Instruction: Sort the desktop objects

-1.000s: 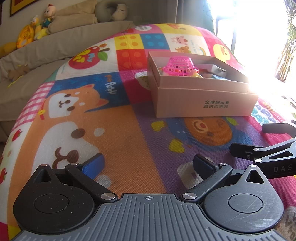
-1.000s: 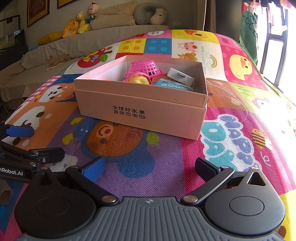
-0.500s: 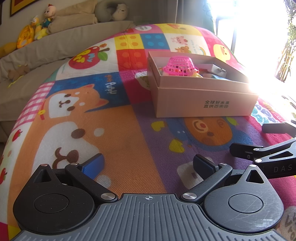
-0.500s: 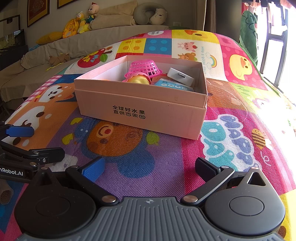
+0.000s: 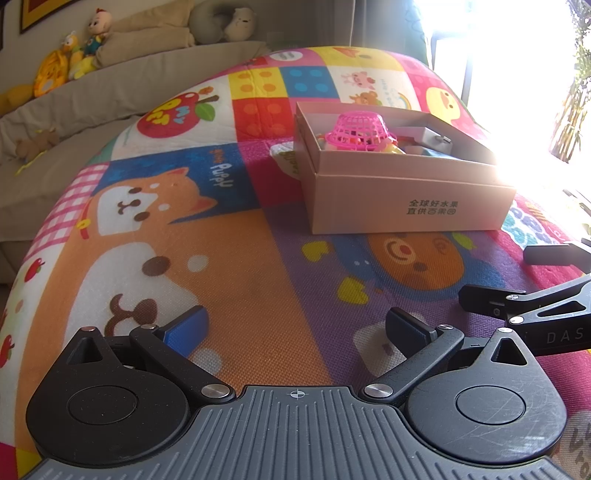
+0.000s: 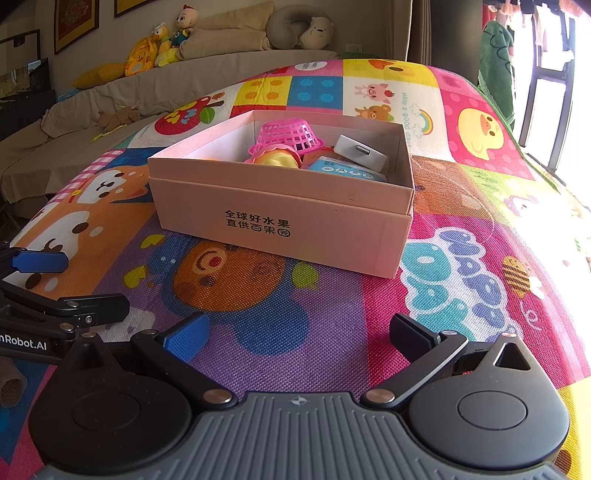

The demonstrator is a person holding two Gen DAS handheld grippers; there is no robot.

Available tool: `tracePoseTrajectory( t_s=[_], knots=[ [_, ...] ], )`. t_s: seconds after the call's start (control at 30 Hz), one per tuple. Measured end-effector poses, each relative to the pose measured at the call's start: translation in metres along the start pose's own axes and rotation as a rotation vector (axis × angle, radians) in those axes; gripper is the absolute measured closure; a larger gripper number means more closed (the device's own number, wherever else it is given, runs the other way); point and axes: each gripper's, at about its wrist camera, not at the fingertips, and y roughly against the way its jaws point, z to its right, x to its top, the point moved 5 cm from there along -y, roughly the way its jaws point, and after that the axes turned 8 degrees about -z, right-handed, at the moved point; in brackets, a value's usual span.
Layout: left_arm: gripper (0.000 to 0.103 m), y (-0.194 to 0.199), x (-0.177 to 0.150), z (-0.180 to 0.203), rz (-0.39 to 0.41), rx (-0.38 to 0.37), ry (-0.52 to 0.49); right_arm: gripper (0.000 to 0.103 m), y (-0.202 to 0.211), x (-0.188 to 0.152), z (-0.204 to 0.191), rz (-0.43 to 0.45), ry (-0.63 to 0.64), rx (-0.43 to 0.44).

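A pink cardboard box (image 6: 280, 206) with printed characters sits on the colourful play mat (image 6: 280, 317); it also shows in the left wrist view (image 5: 406, 199). Inside it lie an upturned pink mesh basket (image 6: 286, 136), a yellow toy (image 6: 277, 159), a white charger (image 6: 360, 152) and a blue packet (image 6: 341, 170). The basket also shows in the left wrist view (image 5: 360, 131). My left gripper (image 5: 295, 328) is open and empty, low over the mat. My right gripper (image 6: 299, 334) is open and empty, in front of the box. Each gripper shows at the edge of the other's view.
A beige sofa (image 6: 147, 92) with plush toys (image 6: 159, 48) and a neck pillow (image 6: 295, 27) runs along the back left. A bright window (image 5: 517, 74) glares at the right. A brown roll (image 6: 11, 384) lies at the mat's near left.
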Motion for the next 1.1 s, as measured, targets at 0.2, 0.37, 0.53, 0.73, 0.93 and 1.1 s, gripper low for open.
tracePoseTrajectory(
  t_s=[0.2,0.37,0.53,0.73,0.93,1.1],
  knots=[
    [0.000,-0.0009,0.0002,-0.0001,-0.001,0.000,0.001,0.000,0.0000,0.0000,0.0000,0.000,0.000,0.000],
    [0.000,-0.0003,-0.0001,0.0010,-0.002,-0.001,0.002,0.000,0.0000,-0.0001,0.0000,0.000,0.000,0.000],
    [0.000,-0.0008,0.0003,0.0009,-0.002,0.002,0.000,0.000,0.0000,-0.0001,0.0000,0.000,0.000,0.000],
    [0.000,-0.0023,0.0009,-0.0017,-0.002,0.004,0.002,0.000,-0.0002,-0.0001,0.0000,0.000,0.000,0.000],
    [0.000,-0.0018,0.0006,-0.0014,-0.002,0.006,0.001,0.000,-0.0003,-0.0001,0.0001,0.000,0.000,0.000],
    [0.000,-0.0016,0.0005,-0.0015,-0.002,0.006,0.001,0.000,-0.0002,-0.0004,0.0003,0.000,0.001,0.000]
  ],
)
